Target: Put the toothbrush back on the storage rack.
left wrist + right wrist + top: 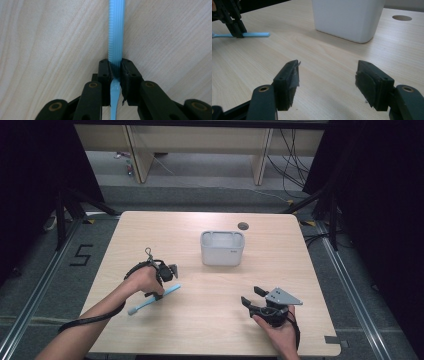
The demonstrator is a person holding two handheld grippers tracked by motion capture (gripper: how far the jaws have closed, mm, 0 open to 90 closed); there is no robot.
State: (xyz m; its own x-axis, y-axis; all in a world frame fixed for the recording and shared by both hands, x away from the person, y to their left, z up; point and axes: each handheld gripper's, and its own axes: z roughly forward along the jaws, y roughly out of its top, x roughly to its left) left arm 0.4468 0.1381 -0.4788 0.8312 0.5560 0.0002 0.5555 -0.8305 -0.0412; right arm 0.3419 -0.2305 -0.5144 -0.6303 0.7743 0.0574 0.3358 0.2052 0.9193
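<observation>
A long blue toothbrush (116, 32) lies flat on the table (210, 320), and the jaws of the left gripper (115, 72) are squeezed shut on its ribbed handle, one jaw on each side. From the left gripper view the ribbed part runs on past the jaws and the thinner part runs back between them. The gripper comes down from above, most likely because that is the easy way to pinch a thin thing lying flat. The toothbrush looks like it is touching the wood, so the lift has probably not begun. Well beyond the jaws stands a white holder (222, 248) with an open top, which looks like a good place to stand a toothbrush in, but that is only a guess. The right gripper (327, 82) waits low over the table with its jaws wide open and nothing between them, facing the holder.
</observation>
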